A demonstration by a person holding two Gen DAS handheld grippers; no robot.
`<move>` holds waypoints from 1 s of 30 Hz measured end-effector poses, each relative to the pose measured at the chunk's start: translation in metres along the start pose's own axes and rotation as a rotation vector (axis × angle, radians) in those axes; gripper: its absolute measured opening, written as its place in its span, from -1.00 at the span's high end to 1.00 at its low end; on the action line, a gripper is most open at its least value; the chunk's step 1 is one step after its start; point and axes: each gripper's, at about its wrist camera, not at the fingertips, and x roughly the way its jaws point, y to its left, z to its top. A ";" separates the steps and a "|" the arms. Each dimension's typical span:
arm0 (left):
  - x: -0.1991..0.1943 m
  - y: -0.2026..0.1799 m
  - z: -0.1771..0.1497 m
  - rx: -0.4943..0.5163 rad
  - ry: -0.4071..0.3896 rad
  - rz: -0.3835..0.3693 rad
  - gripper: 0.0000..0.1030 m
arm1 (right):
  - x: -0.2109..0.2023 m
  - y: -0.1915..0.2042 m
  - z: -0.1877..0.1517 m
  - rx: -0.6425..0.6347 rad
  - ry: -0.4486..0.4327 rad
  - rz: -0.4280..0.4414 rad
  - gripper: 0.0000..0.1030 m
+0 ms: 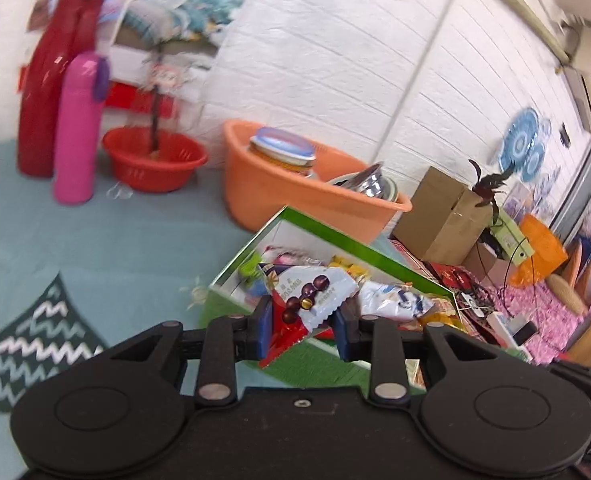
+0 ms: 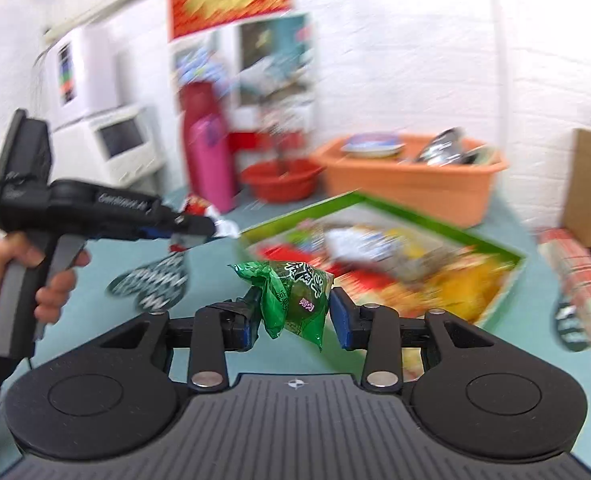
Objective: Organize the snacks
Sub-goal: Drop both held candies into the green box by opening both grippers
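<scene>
— What's the left gripper (image 1: pixel 304 322) got, seen from its own camera?

— A white, red and blue snack packet (image 1: pixel 307 300) with dark round chocolates printed on it. There is writing on the white part, but too small and blurred for me to read. The blue fingers (image 1: pixel 264 330) pinch it from both sides, and it hangs in front of the green-rimmed box (image 1: pixel 337 236) of mixed snacks.

— Any room around it?

— Open teal tabletop (image 1: pixel 107 248) to the left. Behind the box sits an orange tub (image 1: pixel 279 200), and further left a red bowl (image 1: pixel 155 160), a pink flask (image 1: pixel 77 128) and a red jug (image 1: pixel 53 80).

— And from the right camera?

— The right gripper (image 2: pixel 291 312) pinches a green packet (image 2: pixel 295 292); its fingers (image 2: pixel 341 320) press it at both sides. Dark characters run across the top and there's a small pink label, neither legible. It sits just short of the box's near edge (image 2: pixel 375 264), which is blurred.

— The other hand?

— Off to the left, a hand (image 2: pixel 51 280) grips the left gripper's handle above the tabletop, clear of the box.
</scene>
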 end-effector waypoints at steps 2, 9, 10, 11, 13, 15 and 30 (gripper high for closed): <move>0.012 -0.008 0.008 0.014 -0.005 0.005 -0.24 | 0.001 -0.016 0.004 0.005 -0.036 -0.060 -0.27; 0.062 -0.014 0.017 0.029 0.023 0.035 -0.26 | 0.027 -0.060 0.018 0.036 -0.106 -0.167 -0.28; 0.067 -0.013 0.017 0.034 0.030 0.040 -0.27 | 0.031 -0.065 0.020 0.048 -0.109 -0.174 -0.28; 0.073 -0.013 0.016 0.039 0.035 0.045 -0.26 | 0.036 -0.069 0.022 0.058 -0.108 -0.177 -0.28; 0.081 -0.010 0.014 0.041 0.028 0.063 -0.93 | 0.047 -0.074 0.025 0.073 -0.112 -0.169 -0.36; 0.084 -0.006 0.012 0.024 0.015 0.081 -1.00 | 0.058 -0.078 0.023 0.077 -0.112 -0.145 -0.75; 0.019 -0.044 0.003 0.077 -0.035 0.114 -1.00 | -0.003 -0.063 0.013 0.086 -0.141 -0.195 -1.00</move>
